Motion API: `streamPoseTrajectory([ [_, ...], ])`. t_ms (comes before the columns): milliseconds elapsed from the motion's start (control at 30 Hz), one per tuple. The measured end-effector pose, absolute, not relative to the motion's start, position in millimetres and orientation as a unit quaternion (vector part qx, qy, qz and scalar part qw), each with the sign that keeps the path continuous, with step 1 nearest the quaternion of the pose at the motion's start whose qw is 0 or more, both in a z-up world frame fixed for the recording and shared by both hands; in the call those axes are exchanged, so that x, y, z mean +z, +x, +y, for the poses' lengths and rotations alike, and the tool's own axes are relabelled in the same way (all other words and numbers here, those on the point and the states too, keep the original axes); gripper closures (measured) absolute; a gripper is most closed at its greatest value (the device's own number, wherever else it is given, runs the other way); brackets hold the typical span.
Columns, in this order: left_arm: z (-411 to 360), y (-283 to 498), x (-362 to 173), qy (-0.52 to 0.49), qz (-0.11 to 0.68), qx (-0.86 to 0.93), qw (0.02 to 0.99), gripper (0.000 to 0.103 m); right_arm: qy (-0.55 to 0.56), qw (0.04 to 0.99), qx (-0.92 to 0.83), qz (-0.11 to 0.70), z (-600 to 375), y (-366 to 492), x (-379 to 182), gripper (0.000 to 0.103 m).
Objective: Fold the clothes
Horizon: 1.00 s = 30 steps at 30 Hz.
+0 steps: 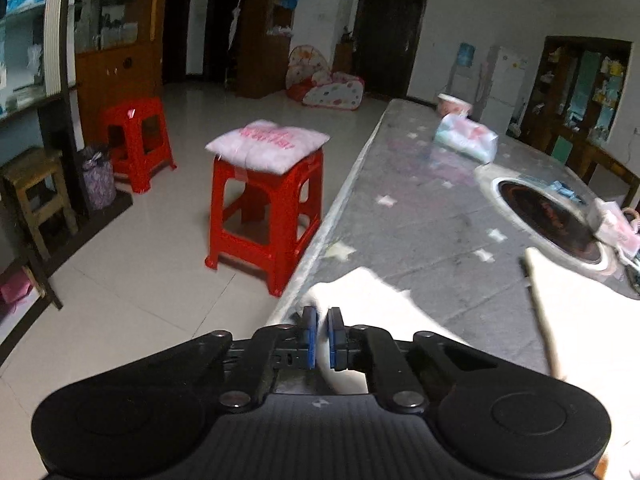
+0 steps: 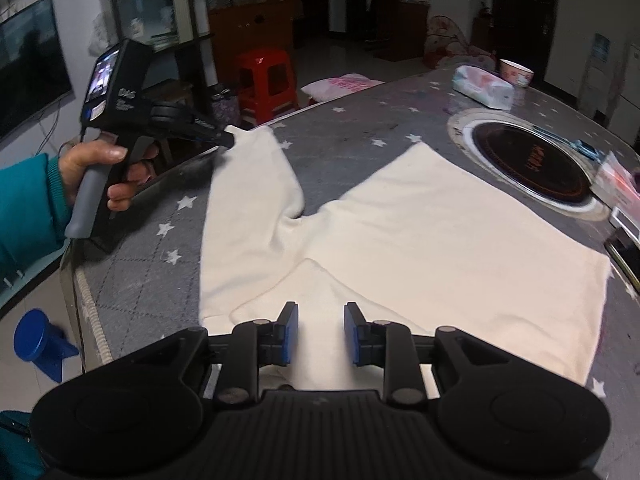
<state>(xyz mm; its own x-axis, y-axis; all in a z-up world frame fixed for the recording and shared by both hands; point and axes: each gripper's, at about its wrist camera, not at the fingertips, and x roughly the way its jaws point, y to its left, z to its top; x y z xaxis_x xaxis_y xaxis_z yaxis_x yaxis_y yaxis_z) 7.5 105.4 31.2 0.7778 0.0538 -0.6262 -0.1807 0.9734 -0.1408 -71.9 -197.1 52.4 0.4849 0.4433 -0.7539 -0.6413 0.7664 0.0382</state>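
Note:
A cream white garment lies spread on the grey star-patterned table. Its sleeve stretches toward the table's left edge. My left gripper is shut on the sleeve end, whose white cloth passes between the blue pads. In the right wrist view the left gripper shows in a person's hand, pinching the sleeve tip. My right gripper is open above the garment's near folded part, with cloth under the gap between its fingers.
An induction cooker plate is set into the table behind the garment. A tissue pack and a pink bowl sit further back. Red stools stand left of the table, one with a pink cushion. A phone lies at right.

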Motion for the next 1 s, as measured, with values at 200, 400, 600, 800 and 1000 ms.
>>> streamPoseTrajectory([
  [200,67.9,-23.1,71.4,-0.101,0.279,-0.025,0.955,0.098,-0.109,0.867,0.292,0.389,-219.9,-74.3,58.7,0.079],
  [400,4.3,-63.2,99.3,-0.087,0.264,-0.163,0.947,0.098,-0.088,0.884,0.248,0.385,-254.6,-74.7,65.2,0.078],
  [600,-56.7,-93.8,91.5,-0.055,0.276,-0.263,0.923,0.098,-0.070,0.899,0.202,0.383,-292.8,-78.2,71.1,0.078],
  [800,-113.5,-122.0,75.1,-0.009,0.291,-0.346,0.892,0.096,-0.039,0.901,0.180,0.393,-319.7,-80.8,67.7,0.078],
  [1000,-90.1,-121.5,66.7,0.027,0.295,-0.311,0.903,0.079,-0.020,0.892,0.186,0.411,-324.9,-85.1,58.1,0.078],
])
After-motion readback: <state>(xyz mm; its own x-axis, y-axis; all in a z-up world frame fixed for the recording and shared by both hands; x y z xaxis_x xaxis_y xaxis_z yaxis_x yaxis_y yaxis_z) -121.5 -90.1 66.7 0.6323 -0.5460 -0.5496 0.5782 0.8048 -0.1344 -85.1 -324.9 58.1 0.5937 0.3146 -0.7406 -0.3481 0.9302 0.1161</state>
